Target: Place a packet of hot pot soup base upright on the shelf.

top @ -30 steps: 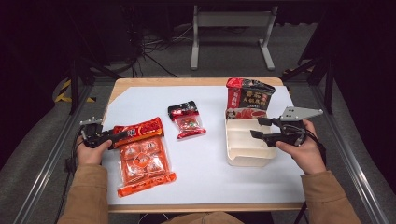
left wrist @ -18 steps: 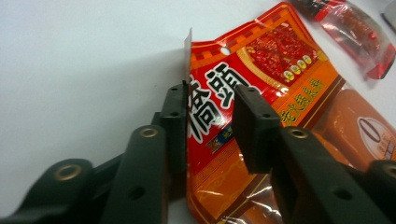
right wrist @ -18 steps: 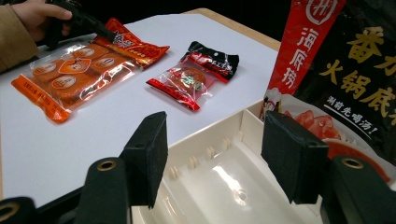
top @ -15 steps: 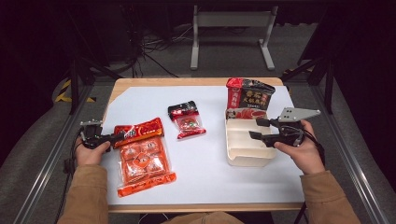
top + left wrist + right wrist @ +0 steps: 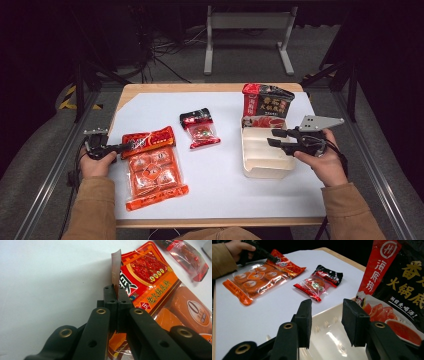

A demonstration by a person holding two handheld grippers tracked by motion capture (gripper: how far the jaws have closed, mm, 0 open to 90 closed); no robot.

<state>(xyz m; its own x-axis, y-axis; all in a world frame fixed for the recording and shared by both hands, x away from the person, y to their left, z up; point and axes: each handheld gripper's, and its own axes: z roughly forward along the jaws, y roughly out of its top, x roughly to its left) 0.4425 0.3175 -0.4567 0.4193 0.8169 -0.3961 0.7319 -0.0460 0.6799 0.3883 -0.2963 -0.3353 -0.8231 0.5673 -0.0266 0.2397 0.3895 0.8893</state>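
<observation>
Pinching orange packet point(image 5: 150, 280) edge: left gripper point(image 5: 115, 293) | right gripper point(image 5: 325, 322), half-open, nothing held, over empty white tray point(image 5: 262, 162)

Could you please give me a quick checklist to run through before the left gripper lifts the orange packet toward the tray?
1. Left gripper shut on the orange packet, its jaws just closed on the edge: ok.
2. Grip depth: only a thin corner flap is pinched, so it may slip: not ok.
3. Tray has room inside: ok.
4. Right gripper off the tray, jaws just closing with nothing between them: ok.
5. Small packet lies apart from the orange one: ok.
</observation>
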